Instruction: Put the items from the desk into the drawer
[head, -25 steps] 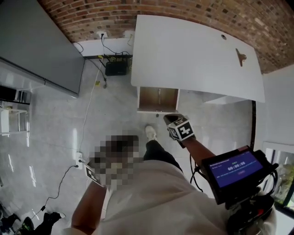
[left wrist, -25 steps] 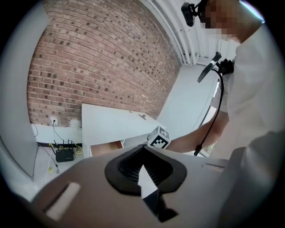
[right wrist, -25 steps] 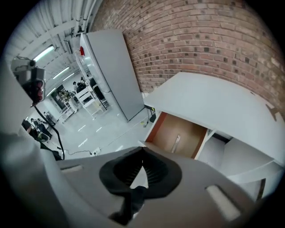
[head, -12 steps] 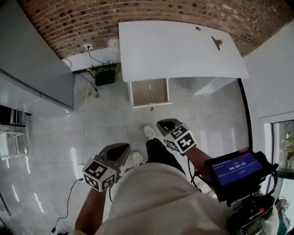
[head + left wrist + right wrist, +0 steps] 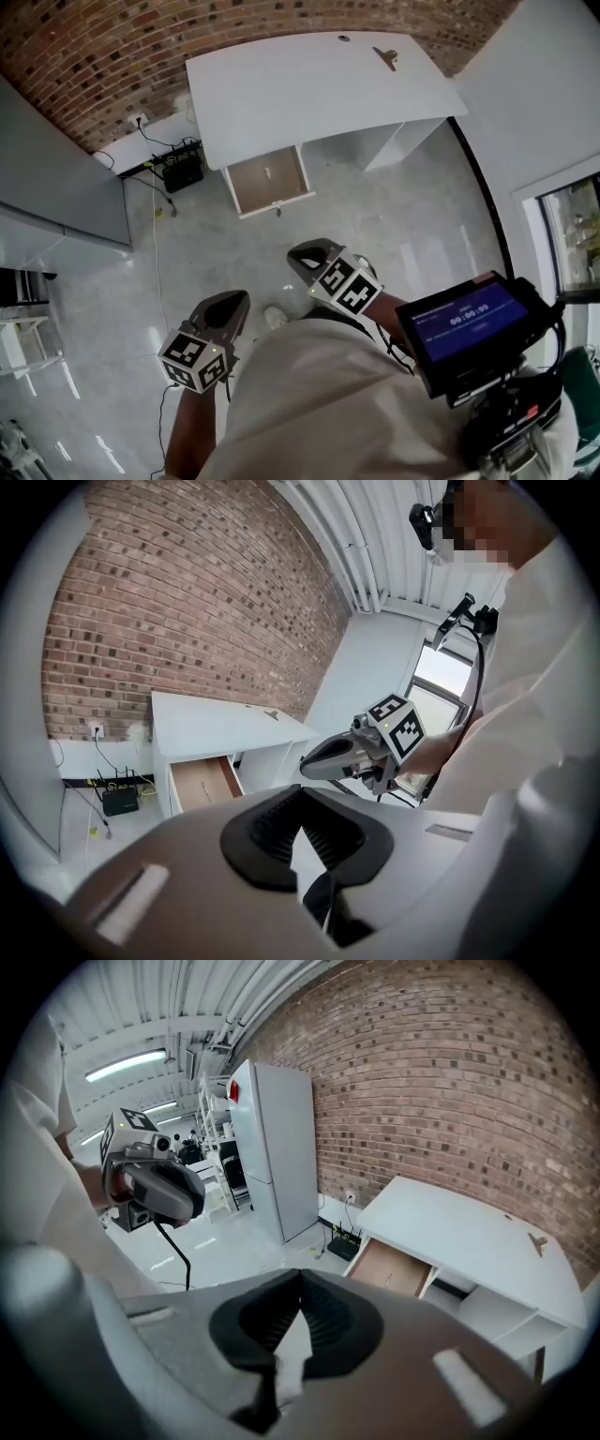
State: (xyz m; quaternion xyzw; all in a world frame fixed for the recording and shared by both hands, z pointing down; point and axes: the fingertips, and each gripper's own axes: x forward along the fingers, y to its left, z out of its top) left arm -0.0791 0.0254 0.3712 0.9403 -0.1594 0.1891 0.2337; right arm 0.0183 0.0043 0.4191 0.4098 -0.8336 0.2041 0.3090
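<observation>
Left gripper (image 5: 234, 300) and right gripper (image 5: 300, 255): jaws together on both, nothing between them, both well apart from the worktop (image 5: 281, 94). A small brown item (image 5: 384, 58) lies near its far edge. The drawer (image 5: 267, 180) stands open below. Judgement: step closer, part the jaws before reaching, and take the item squarely. The blue screen (image 5: 466, 319) shows timer digits too blurred to read.

Held close before torso: left claw (image 5: 230, 305), right claw (image 5: 307, 258), both pointing forward, jaws pressed together.

The blue screen (image 5: 464, 321) shows a timer reading 00:00:00 (the smaller lines are too blurred)
</observation>
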